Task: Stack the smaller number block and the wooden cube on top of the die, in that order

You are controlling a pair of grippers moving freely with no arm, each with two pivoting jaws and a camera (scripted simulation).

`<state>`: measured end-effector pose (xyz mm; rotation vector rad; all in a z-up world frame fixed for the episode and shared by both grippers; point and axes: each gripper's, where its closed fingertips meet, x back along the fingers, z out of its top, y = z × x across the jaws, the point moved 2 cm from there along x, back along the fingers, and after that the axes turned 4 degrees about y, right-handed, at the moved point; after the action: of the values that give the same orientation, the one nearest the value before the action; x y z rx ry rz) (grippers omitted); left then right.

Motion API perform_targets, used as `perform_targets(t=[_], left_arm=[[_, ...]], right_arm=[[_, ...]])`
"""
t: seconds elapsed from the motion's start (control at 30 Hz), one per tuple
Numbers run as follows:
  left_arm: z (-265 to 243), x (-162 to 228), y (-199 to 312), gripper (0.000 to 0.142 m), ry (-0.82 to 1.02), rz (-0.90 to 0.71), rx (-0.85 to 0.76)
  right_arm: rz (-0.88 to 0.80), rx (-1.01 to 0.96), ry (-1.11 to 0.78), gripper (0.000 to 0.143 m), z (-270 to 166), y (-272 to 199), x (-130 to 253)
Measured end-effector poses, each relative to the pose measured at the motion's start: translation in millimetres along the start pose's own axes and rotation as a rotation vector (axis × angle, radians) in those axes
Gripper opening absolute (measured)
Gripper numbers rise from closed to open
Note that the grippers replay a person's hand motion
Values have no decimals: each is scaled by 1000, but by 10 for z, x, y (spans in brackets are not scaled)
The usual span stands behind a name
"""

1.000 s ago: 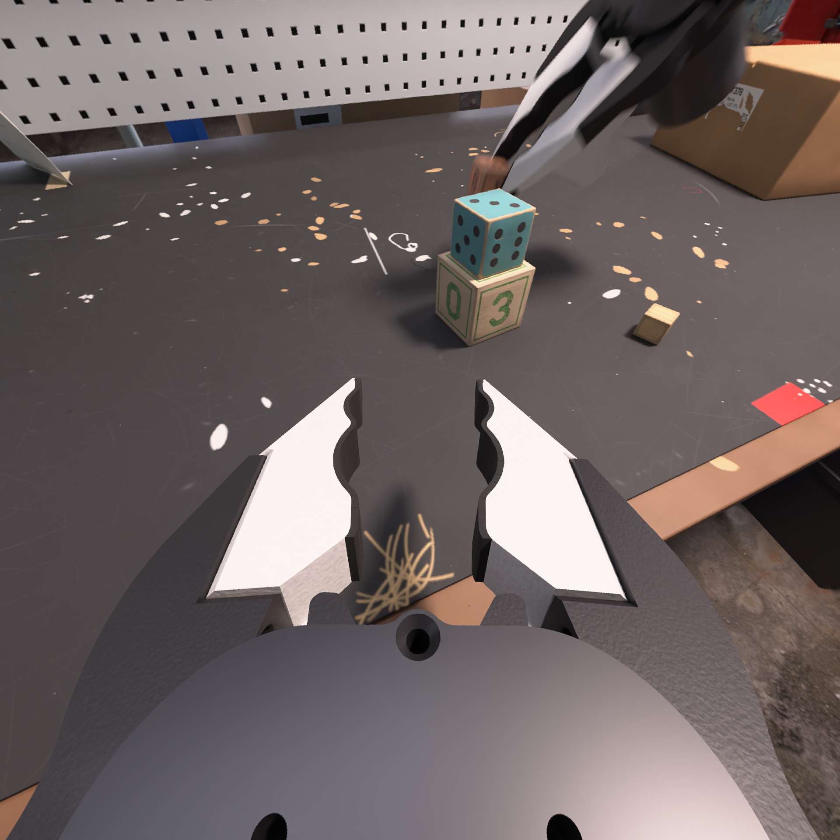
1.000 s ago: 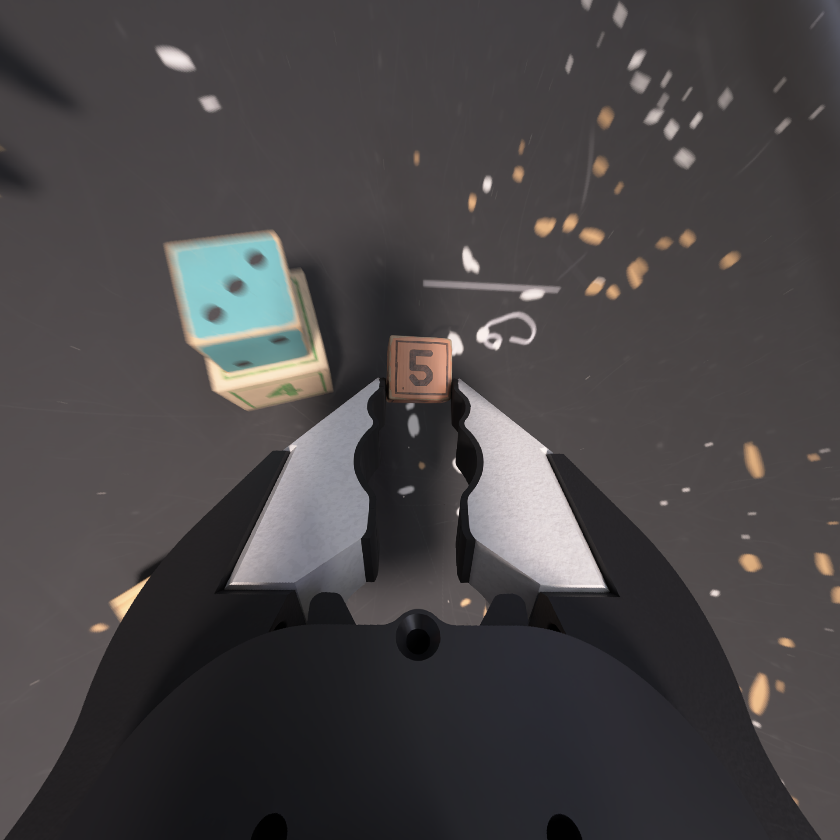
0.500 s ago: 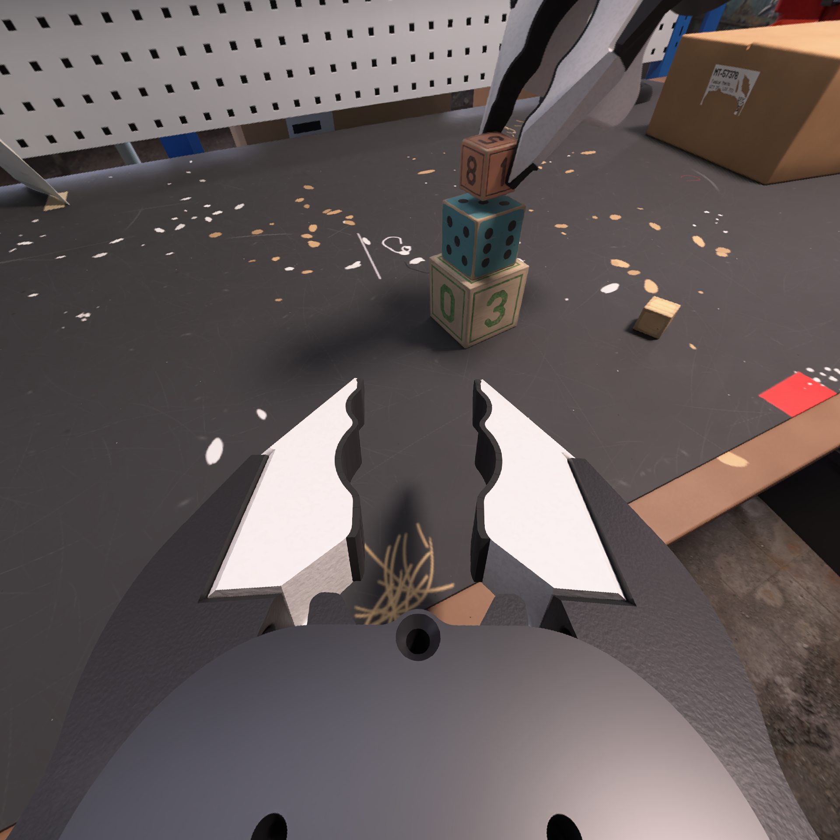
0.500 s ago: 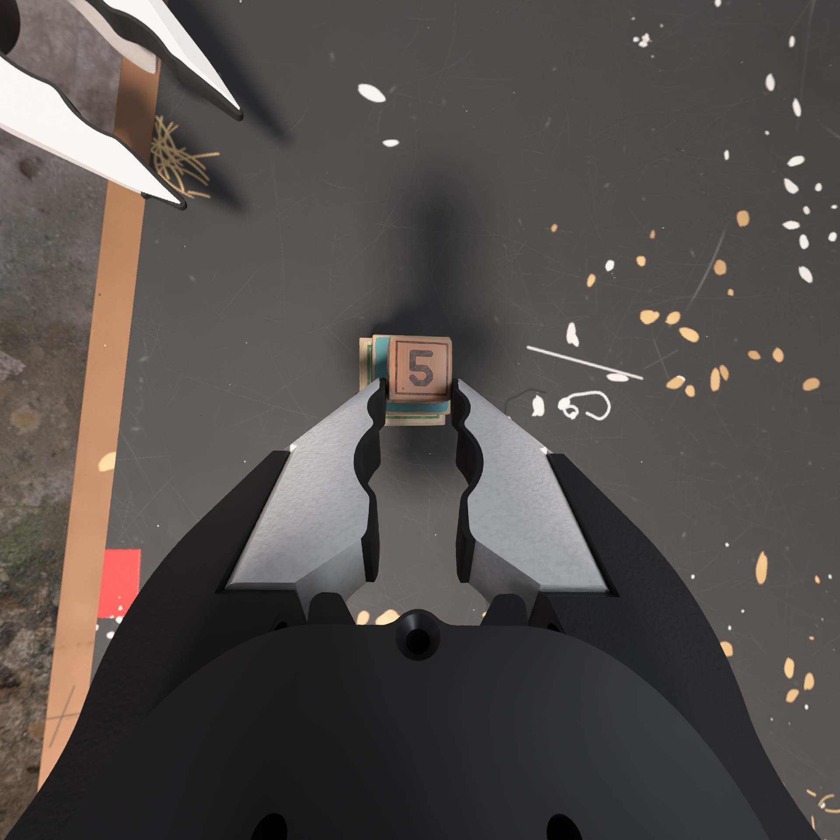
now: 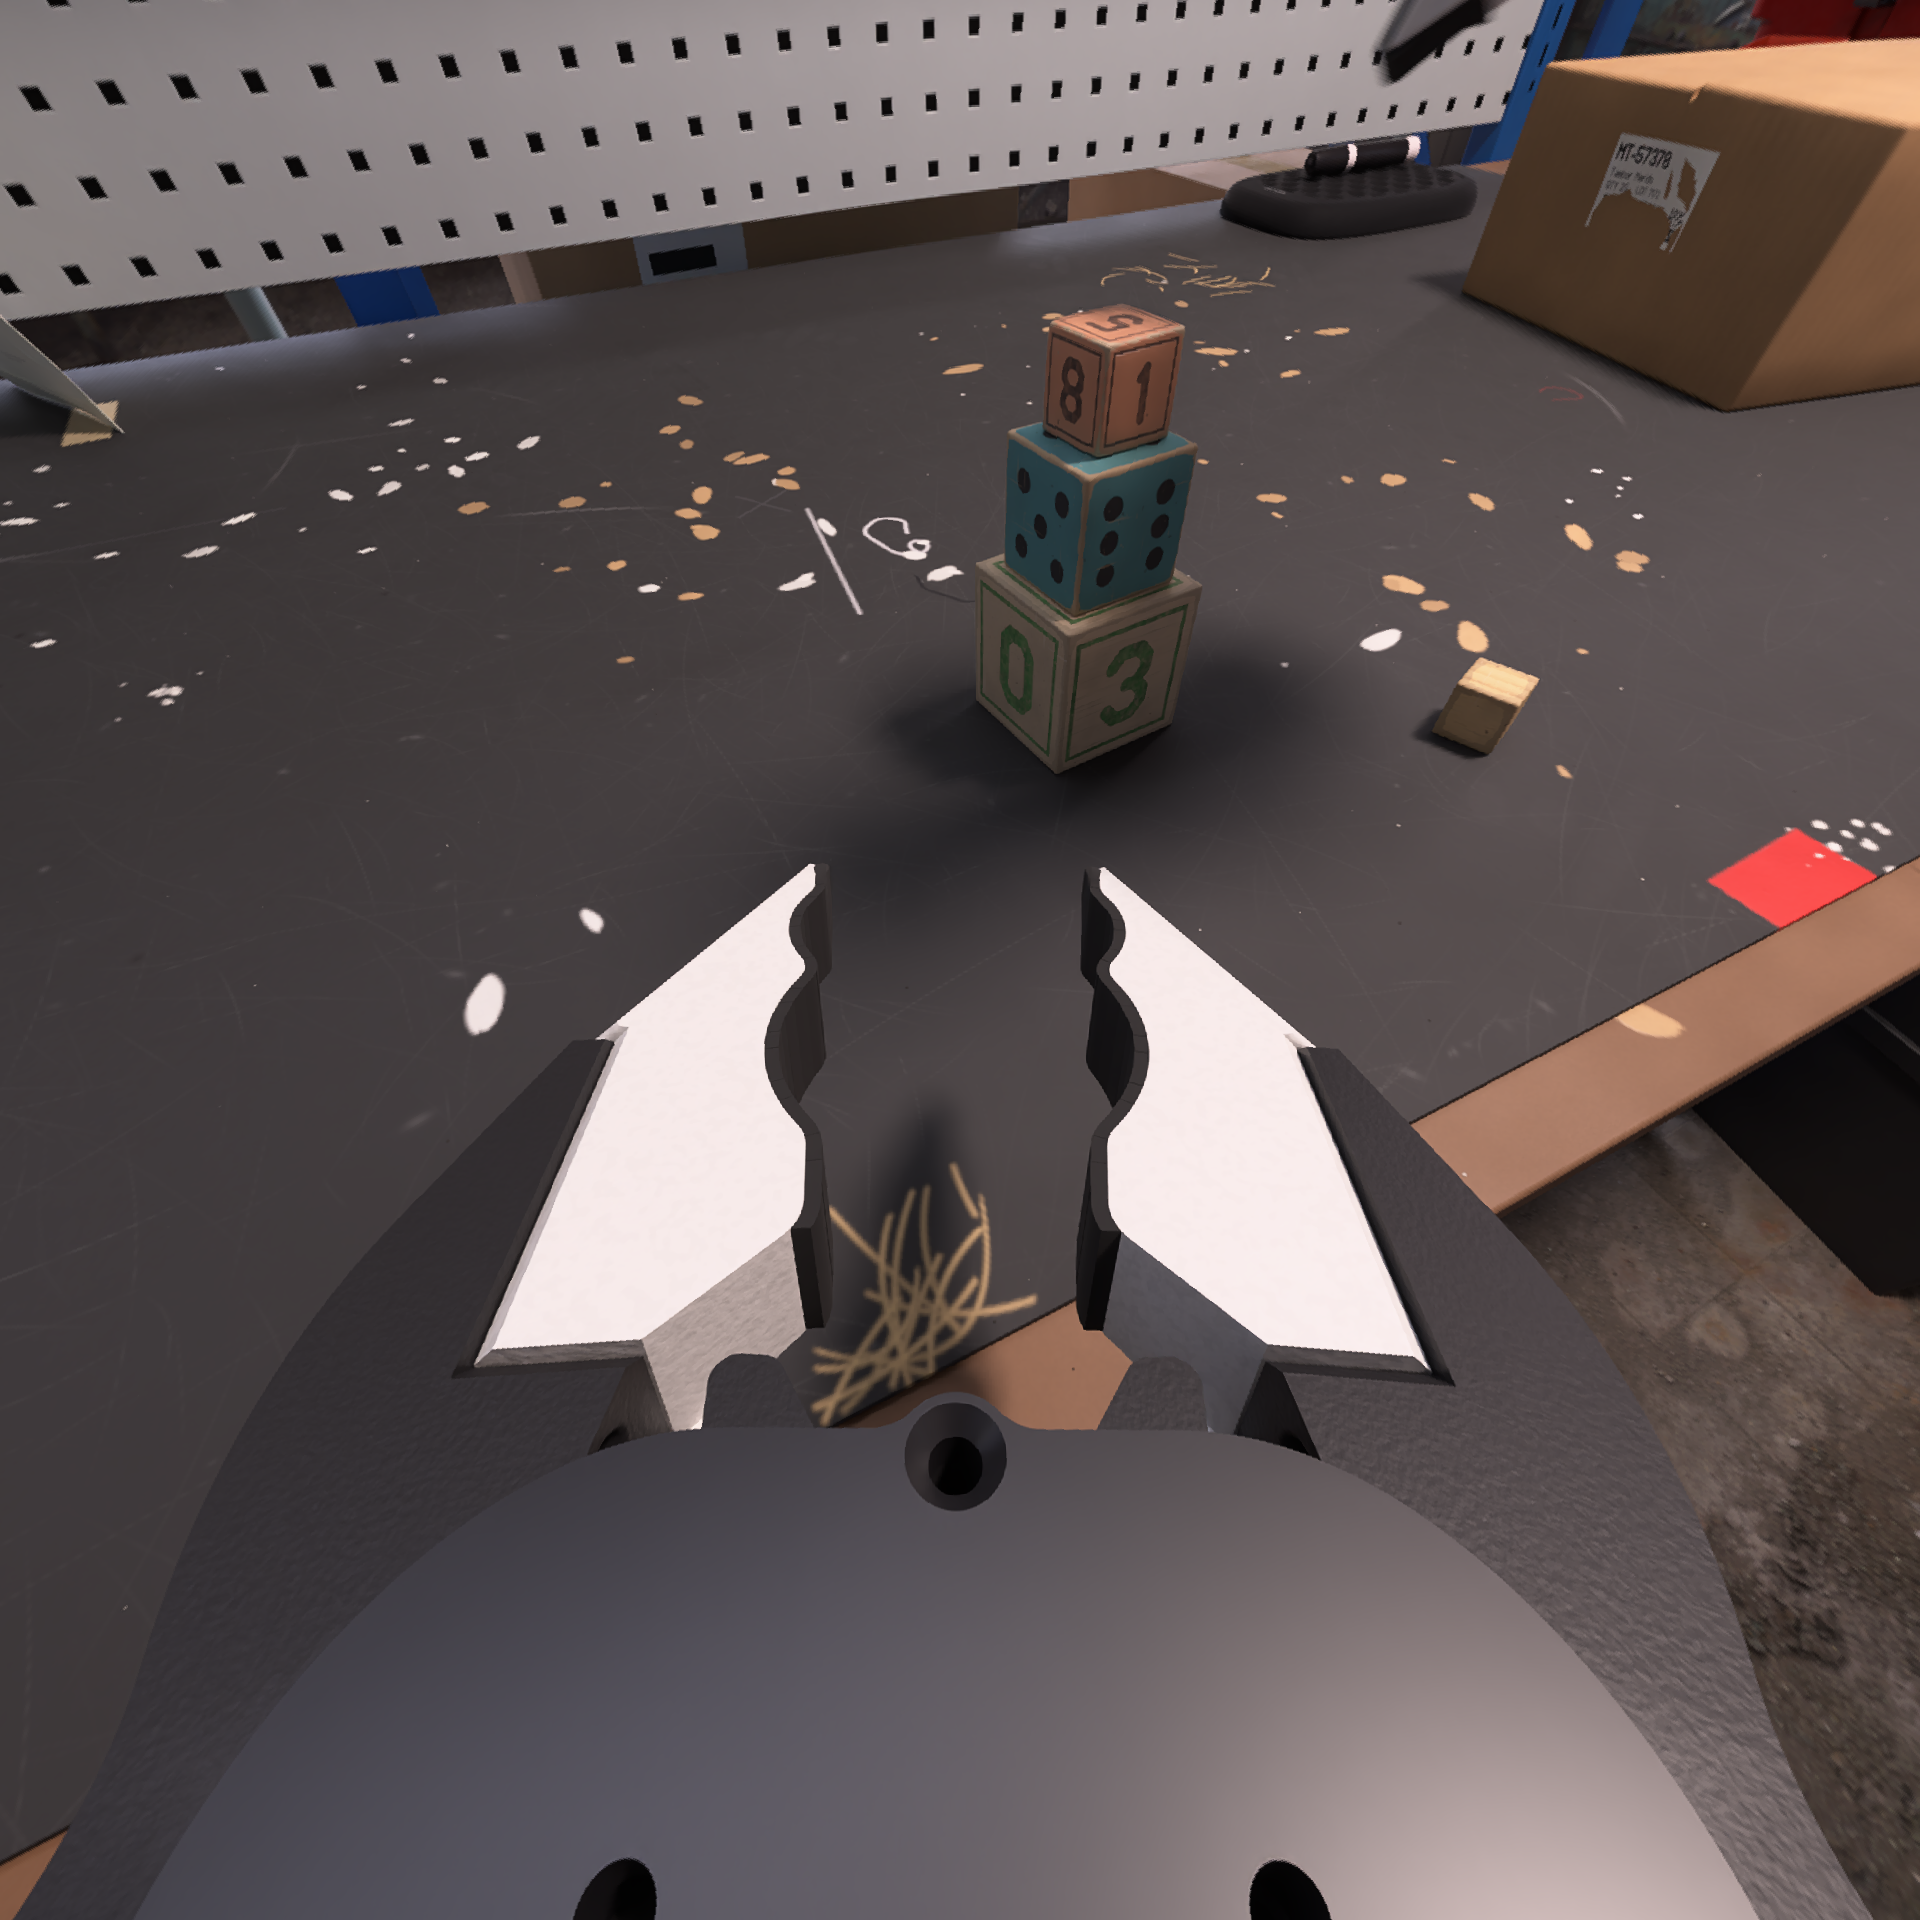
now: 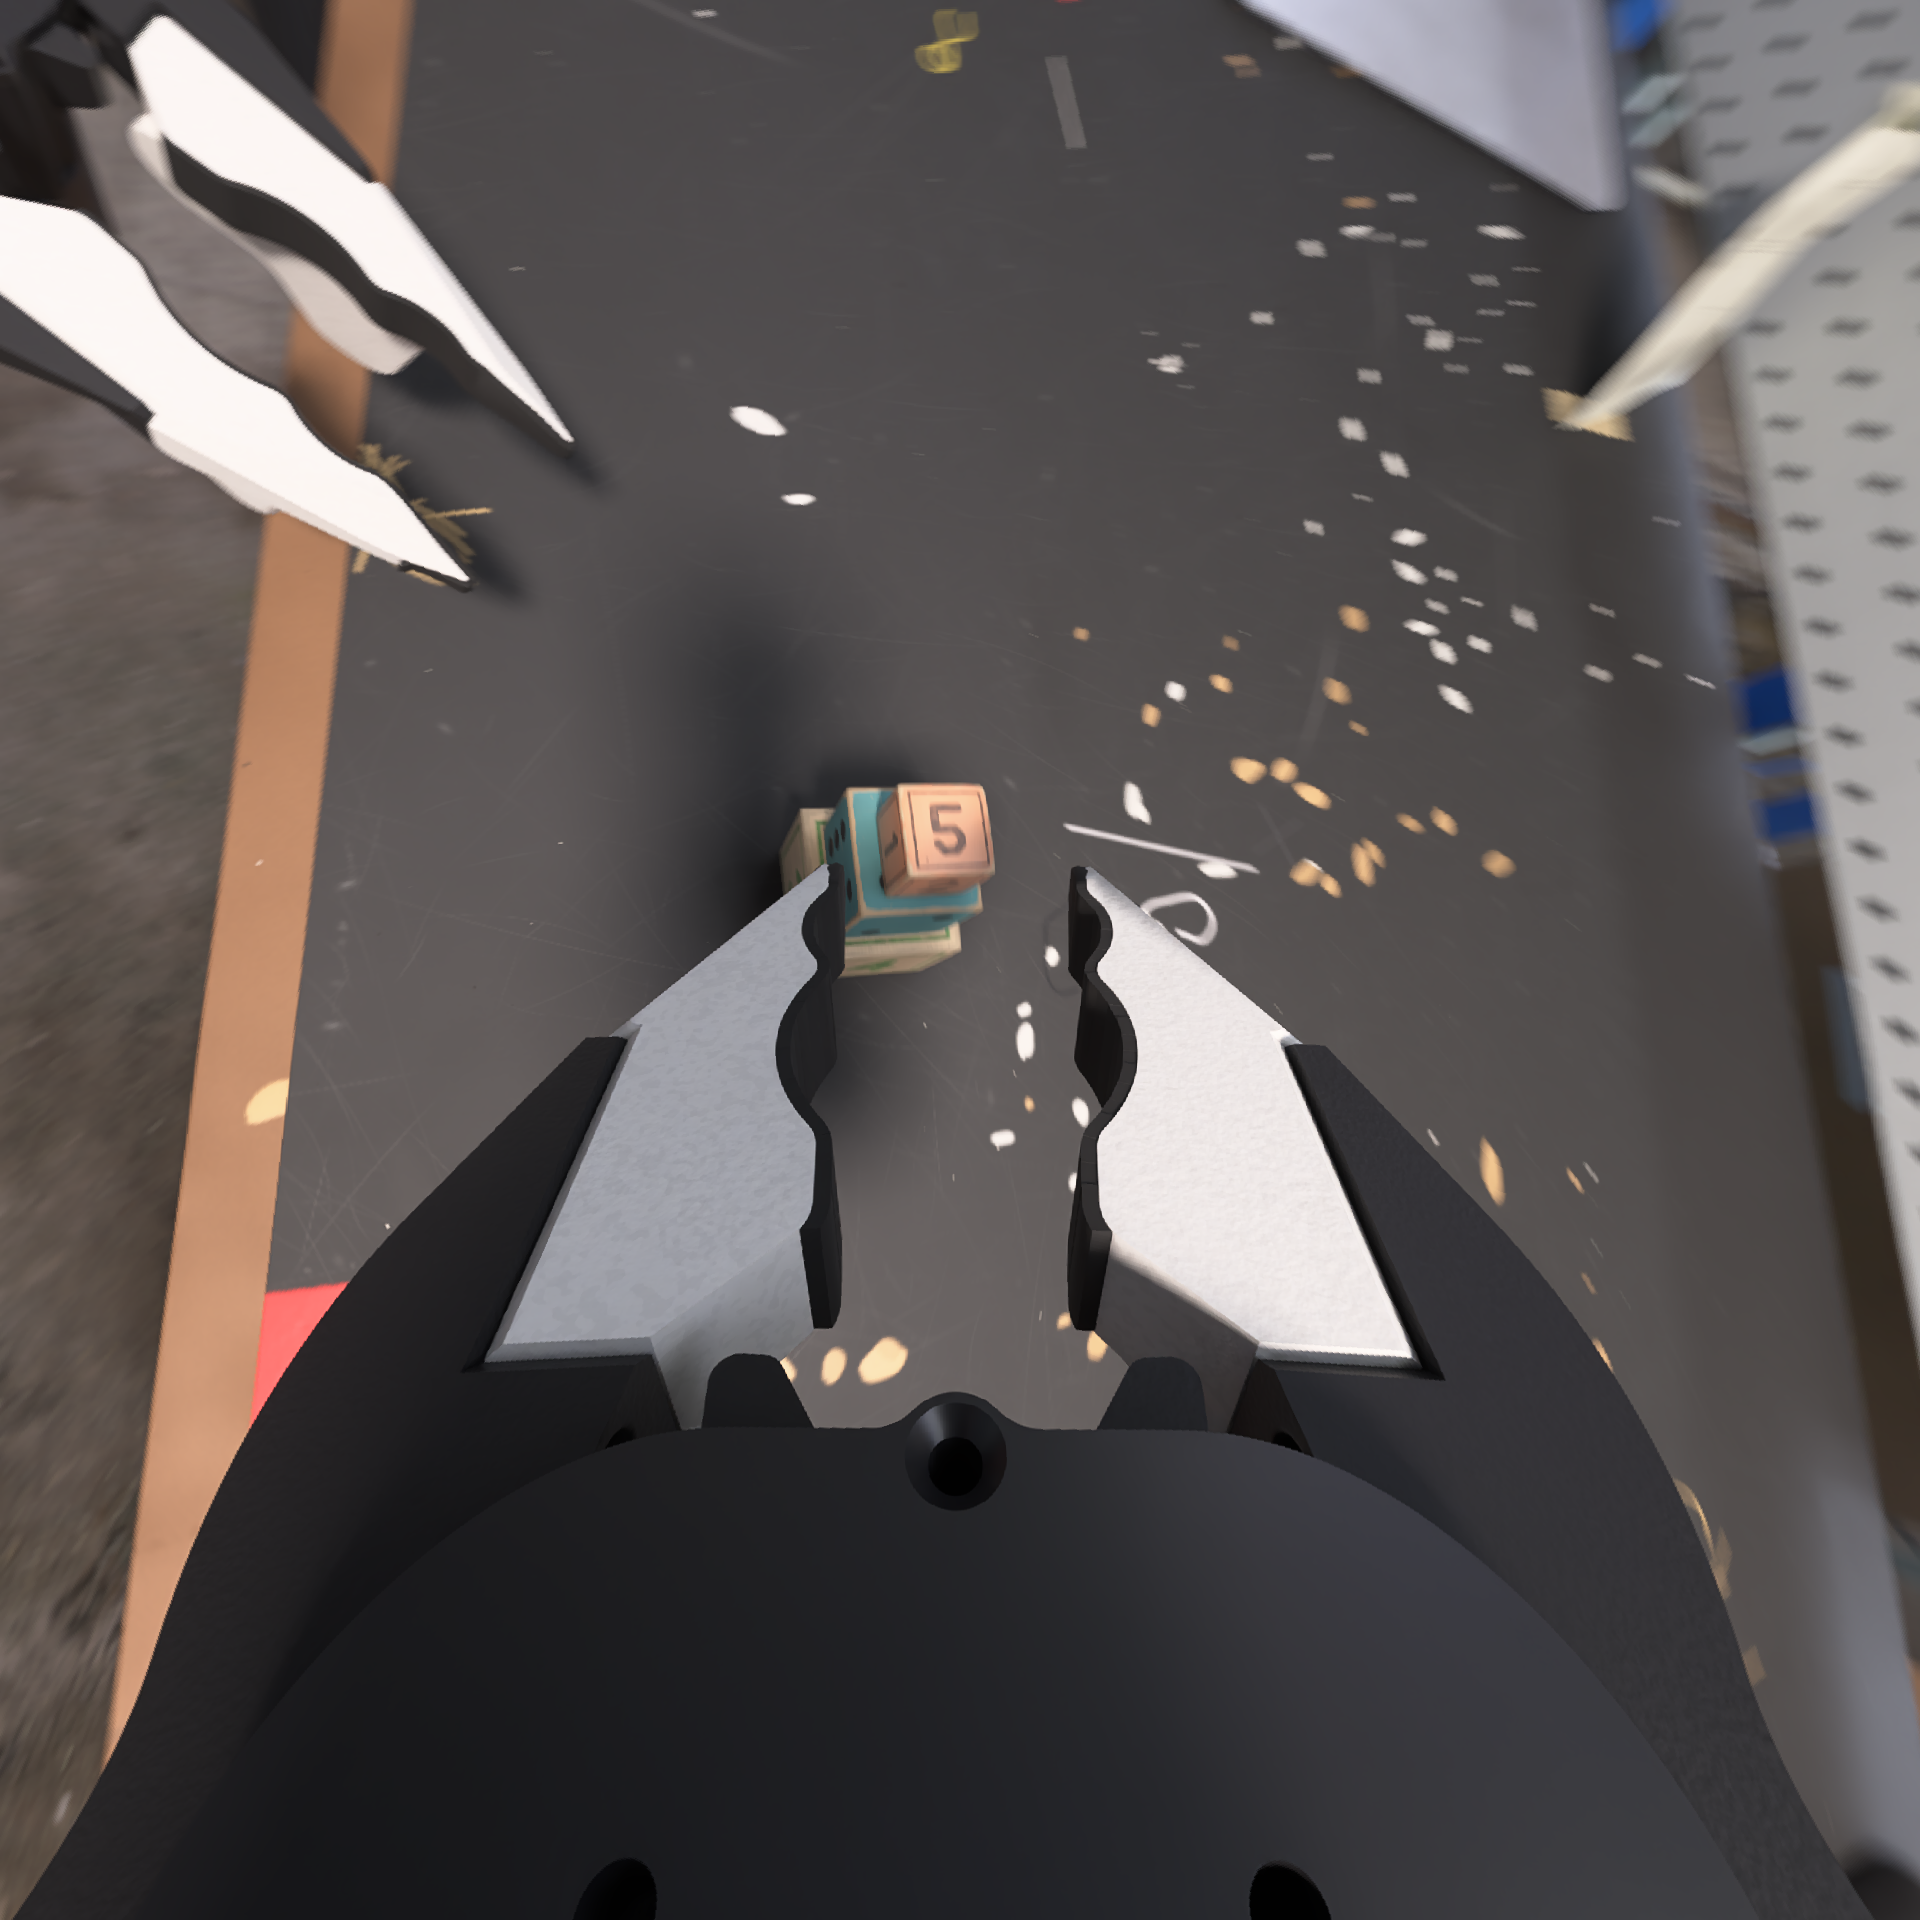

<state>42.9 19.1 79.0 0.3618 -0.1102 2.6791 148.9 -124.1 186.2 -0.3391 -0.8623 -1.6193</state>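
With both the left tongs (image 5: 954, 883) and right tongs (image 6: 951, 883) spread and empty, the smaller number block (image 5: 1112, 379) sat on the die (image 5: 1096, 514), so fetching the wooden cube (image 5: 1484, 704) to its right risked toppling the 3-high stack.

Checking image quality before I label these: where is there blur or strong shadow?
Left wrist view: sharp, with a soft shadow around the stack's bottom block. Right wrist view: motion-smeared edges, the pegboard streaked; the smaller number block stays fairly sharp.
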Motion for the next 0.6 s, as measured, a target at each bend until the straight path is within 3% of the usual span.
perform_targets(t=[0.13,0.23,0.33,0.4,0.6], left_arm=[[-2,11,-11,48,-1,0,17],[-11,3,16,49,-11,-11,28],[-13,-7,67,49,-14,-25,27],[-13,-12,108,49,-16,-37,23],[-12,-21,216,49,-17,-74,15]], right_arm=[[-302,-148,-79,44,-319,-194,312],[-515,-534,-108,34,-722,-422,328],[-509,-810,-68,35,-1026,-844,203],[-576,-847,-137,44,-1222,-1044,122],[-616,-906,-215,46,-1432,-1217,-171]])
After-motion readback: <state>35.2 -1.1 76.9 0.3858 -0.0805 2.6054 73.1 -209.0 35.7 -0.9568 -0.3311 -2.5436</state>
